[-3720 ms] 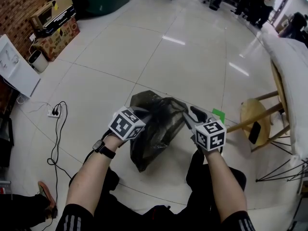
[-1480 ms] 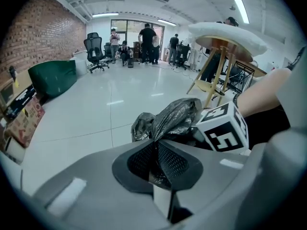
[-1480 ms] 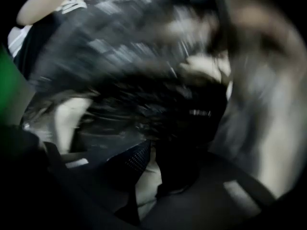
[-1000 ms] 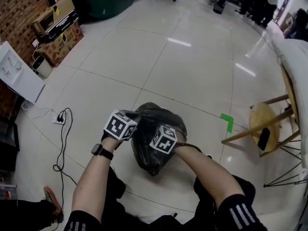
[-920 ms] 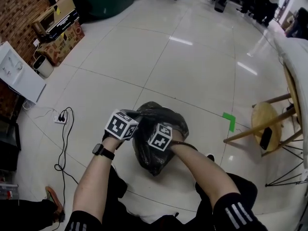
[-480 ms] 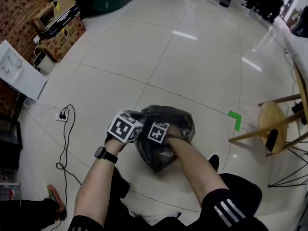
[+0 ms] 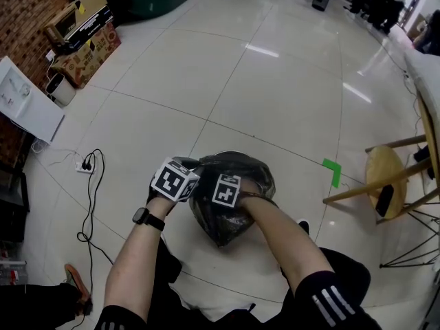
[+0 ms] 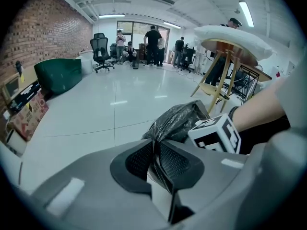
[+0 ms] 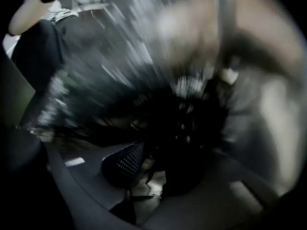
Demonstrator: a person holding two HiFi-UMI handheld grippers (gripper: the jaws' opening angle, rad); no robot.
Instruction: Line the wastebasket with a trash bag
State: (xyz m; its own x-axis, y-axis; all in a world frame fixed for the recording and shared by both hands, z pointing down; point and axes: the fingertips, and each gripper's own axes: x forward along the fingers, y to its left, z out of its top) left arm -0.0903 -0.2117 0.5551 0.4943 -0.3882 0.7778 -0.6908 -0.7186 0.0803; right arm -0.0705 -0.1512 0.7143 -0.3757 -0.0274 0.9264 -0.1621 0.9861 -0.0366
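Note:
A black trash bag [image 7: 237, 198] sits bunched and rounded on the tiled floor in front of my knees; I cannot make out the wastebasket under it. My left gripper [image 8: 156, 159] pinches a fold of the bag's film at its near-left rim, and its jaws are opening with the film still between the pads. The marker cube [image 7: 225, 190] of my right gripper stands just beside the left one, over the bag's mouth. My right gripper [image 9: 153, 169] points steeply down inside the dark bag. Its jaws are opening, with one ribbed pad [image 9: 125, 164] showing and loose black film between them. That view is blurred.
A wooden stool [image 7: 381, 184] stands to the right, with a green tape mark [image 7: 332, 172] on the floor near it. A power strip with black cable [image 7: 86, 167] lies at the left. Cardboard boxes [image 7: 82, 40] line the brick wall. People stand far off [image 8: 153, 37].
My right gripper has crossed from the bag's right side to beside the left gripper and sunk into the bag's mouth. The bag has dropped from a hanging shape to a rounded mound.

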